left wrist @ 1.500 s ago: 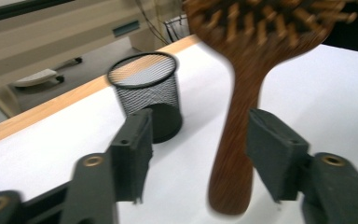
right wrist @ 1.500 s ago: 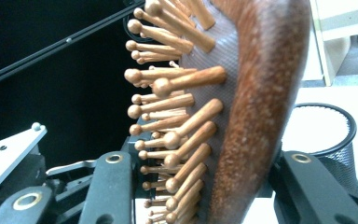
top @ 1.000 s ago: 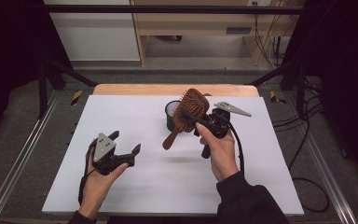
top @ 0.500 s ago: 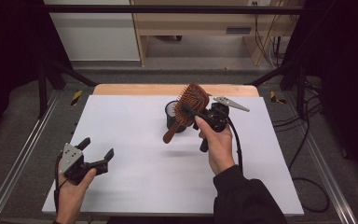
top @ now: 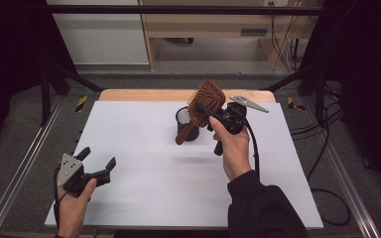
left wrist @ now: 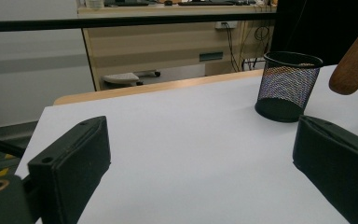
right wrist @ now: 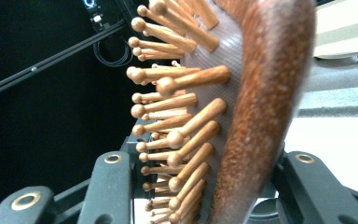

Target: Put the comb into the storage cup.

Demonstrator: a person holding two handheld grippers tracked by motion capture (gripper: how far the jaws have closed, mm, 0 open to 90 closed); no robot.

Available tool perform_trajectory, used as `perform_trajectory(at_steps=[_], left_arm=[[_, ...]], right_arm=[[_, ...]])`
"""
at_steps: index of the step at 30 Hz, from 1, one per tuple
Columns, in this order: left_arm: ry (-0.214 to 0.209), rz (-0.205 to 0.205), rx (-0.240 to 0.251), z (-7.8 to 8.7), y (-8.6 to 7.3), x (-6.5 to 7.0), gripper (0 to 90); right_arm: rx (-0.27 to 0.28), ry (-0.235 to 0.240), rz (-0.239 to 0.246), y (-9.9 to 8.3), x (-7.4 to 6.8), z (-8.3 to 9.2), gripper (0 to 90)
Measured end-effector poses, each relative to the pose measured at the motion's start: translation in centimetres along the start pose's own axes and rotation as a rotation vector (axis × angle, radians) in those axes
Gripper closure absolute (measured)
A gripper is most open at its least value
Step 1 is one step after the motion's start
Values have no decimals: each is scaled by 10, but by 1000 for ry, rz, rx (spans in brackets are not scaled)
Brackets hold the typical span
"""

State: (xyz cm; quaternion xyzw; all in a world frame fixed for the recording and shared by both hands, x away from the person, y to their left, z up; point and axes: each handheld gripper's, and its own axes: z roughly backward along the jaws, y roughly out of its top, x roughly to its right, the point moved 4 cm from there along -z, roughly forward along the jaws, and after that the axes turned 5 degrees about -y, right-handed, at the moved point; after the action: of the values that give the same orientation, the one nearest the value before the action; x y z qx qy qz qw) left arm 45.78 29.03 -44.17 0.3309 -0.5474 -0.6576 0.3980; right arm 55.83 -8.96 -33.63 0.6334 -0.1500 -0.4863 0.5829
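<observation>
The hairbrush (top: pixel 206 101) is in the air above the far middle part of the white tabletop (top: pixel 154 173), held by the right gripper (top: pixel 213 115). The fingers of this gripper are closed on the brush near the place where the wide head meets the handle. The brush is tilted: its round head points up and away from the person, and the brown wooden handle goes down and to the left, so that its end is in front of the black mesh cup (top: pixel 186 124) in the high view. If the handle touches the cup, I cannot tell. In the right gripper view the hairbrush (right wrist: pixel 242 107) stands very close between the two black fingers (right wrist: pixel 107 191), with its wooden pins pointing to the left side and its brown back to the right. The mesh cup stands upright on the tabletop, just beside the right hand (top: pixel 233 148). The left gripper (top: pixel 99 166) is well apart from the brush, low over the near left corner of the tabletop, in the left hand (top: pixel 72 198). Its fingers have just been opening and now stand wide, with nothing between them. In the left gripper view the cup (left wrist: pixel 286 86) is seen far ahead on the right, and the rounded end of the handle (left wrist: pixel 354 60) hangs near it
</observation>
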Motion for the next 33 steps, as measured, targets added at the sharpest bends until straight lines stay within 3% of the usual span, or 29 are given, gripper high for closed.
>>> perform_trajectory(at_steps=[7, 16, 33], left_arm=[[15, 8, 18, 1, 1, -3, 39], [1, 4, 16, 0, 0, -1, 25], [-7, 3, 14, -2, -2, -2, 24]], right_arm=[[10, -14, 5, 6, -2, -5, 535], [33, -16, 9, 21, -7, -12, 533], [83, -38, -15, 45, -3, -29, 530]])
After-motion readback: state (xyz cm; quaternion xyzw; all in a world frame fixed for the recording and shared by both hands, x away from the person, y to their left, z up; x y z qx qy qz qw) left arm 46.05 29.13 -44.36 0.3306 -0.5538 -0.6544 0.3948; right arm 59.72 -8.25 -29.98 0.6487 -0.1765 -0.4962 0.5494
